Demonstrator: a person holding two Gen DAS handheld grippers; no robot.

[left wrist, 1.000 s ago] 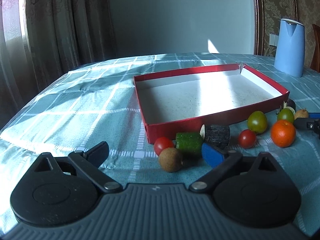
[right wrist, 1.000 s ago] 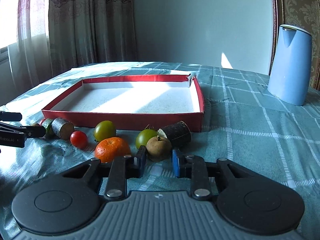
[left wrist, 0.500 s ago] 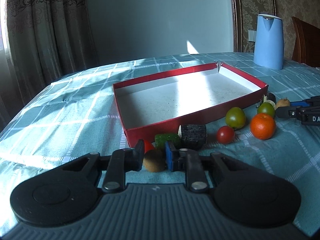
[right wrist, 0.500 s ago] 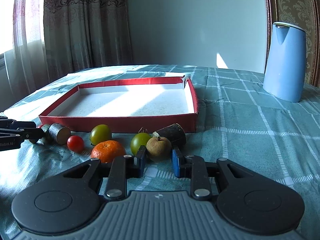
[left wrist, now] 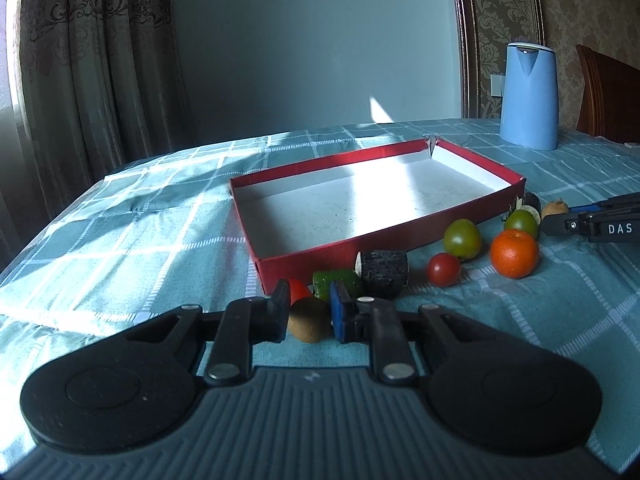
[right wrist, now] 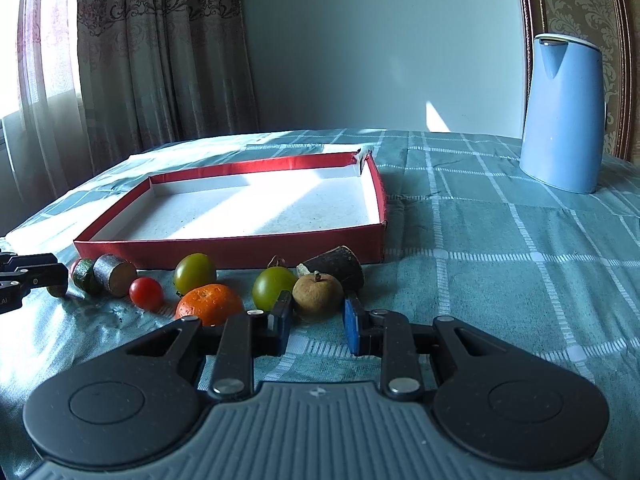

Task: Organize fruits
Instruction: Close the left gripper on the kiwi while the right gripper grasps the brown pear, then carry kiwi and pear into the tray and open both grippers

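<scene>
Near the left wrist camera, the left gripper clenches a small round brown fruit on the teal checked tablecloth, just in front of the empty red cardboard tray. From the right wrist view, the right gripper grasps a brown stemmed fruit beside a green tomato. Either round fruit could slip out during lifting.
</scene>
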